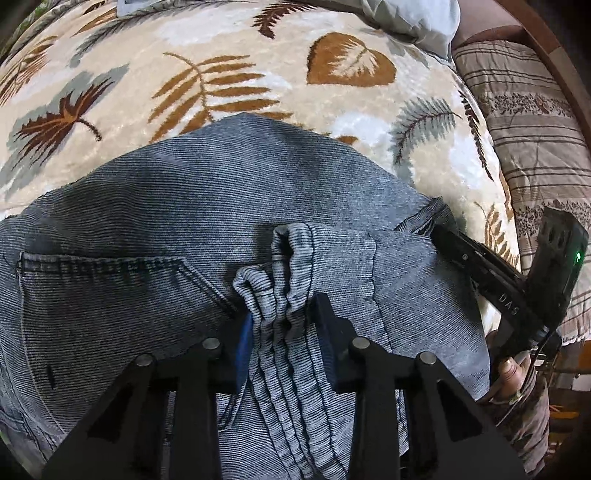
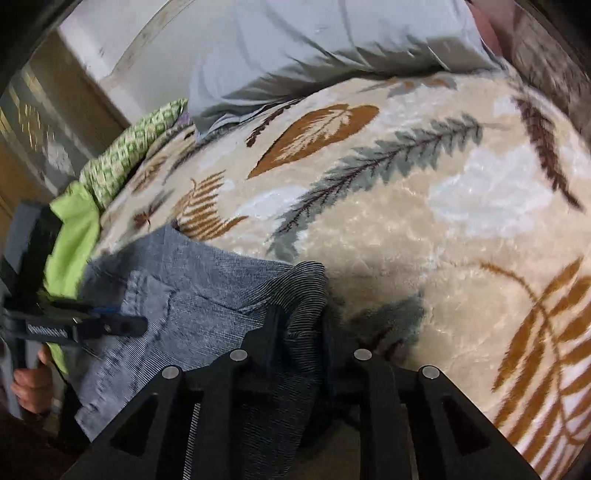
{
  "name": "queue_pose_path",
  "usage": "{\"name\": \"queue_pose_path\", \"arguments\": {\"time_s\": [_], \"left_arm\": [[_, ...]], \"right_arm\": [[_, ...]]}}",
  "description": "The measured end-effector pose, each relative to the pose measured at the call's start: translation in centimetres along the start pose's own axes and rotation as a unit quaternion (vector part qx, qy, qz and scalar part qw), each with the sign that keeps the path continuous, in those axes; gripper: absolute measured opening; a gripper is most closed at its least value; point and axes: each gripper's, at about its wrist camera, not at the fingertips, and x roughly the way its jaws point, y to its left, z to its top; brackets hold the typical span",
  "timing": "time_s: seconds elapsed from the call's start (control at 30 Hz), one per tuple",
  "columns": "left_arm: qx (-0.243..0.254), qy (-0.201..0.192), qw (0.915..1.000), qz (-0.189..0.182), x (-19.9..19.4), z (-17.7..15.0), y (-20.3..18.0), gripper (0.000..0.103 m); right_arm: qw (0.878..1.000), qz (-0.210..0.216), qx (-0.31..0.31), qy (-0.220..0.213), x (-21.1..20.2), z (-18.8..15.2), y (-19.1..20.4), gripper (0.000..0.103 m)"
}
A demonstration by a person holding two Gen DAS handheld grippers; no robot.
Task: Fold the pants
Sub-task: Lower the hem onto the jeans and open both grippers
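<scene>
Bed covered by a plush cream blanket (image 1: 258,48) printed with brown, rust and grey-green leaves and ferns; it fills most of both views. Pale blue-grey pillow (image 2: 314,48) at the top of the right wrist view, its corner at the top right of the left wrist view. Brown striped floral quilt (image 1: 535,147) along the right edge of the left wrist view, dark wooden bed frame (image 1: 554,48) beyond it. Green patterned cloth (image 2: 125,151) and plain lime-green cloth (image 2: 74,236) at left of the right wrist view. Light wall (image 2: 110,33) upper left. Even indoor light.
</scene>
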Motion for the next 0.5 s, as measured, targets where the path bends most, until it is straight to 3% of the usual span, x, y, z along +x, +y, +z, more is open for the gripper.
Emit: {"name": "queue_pose_path", "arguments": {"time_s": [0.07,0.2,0.23,0.3,0.37,0.47,0.5], "left_arm": [[-0.011,0.006,0.9999,-0.01,-0.3,0.1,0.3,0.03],[-0.037,0.023,0.9978,-0.05,-1.8,-0.8,1.0,0.033],[-0.039,0.024,0.997,-0.062,-2.3,-1.3,1.1,0.036],[-0.04,0.018,0.9958,-0.08,-3.2,-2.6,1.2,0.052],[-0.043,0.018,0.994,-0.099,-3.2,-3.9,1.0,0.056],[-0.049,0.031,0.9935,-0.098,-2.4,-4.8,0.6,0.06],[-0.051,0.034,0.9933,-0.098,-2.2,-5.1,0.5,0.06]], "right_arm": [[0.999,0.018,0.036,0.006,-0.3,0.3,-0.6,0.022],[0.995,0.046,0.085,0.003,-3.3,-0.2,-0.8,0.036],[0.995,0.048,0.092,0.005,-3.8,-0.6,-0.9,0.042],[0.994,0.045,0.099,0.016,-4.5,-1.8,-0.7,0.05],[0.993,0.046,0.102,0.025,-4.3,-2.9,-0.4,0.05],[0.994,0.039,0.099,0.025,-3.8,-4.1,0.2,0.048],[0.995,0.036,0.088,0.022,-4.0,-4.1,0.7,0.035]]}}
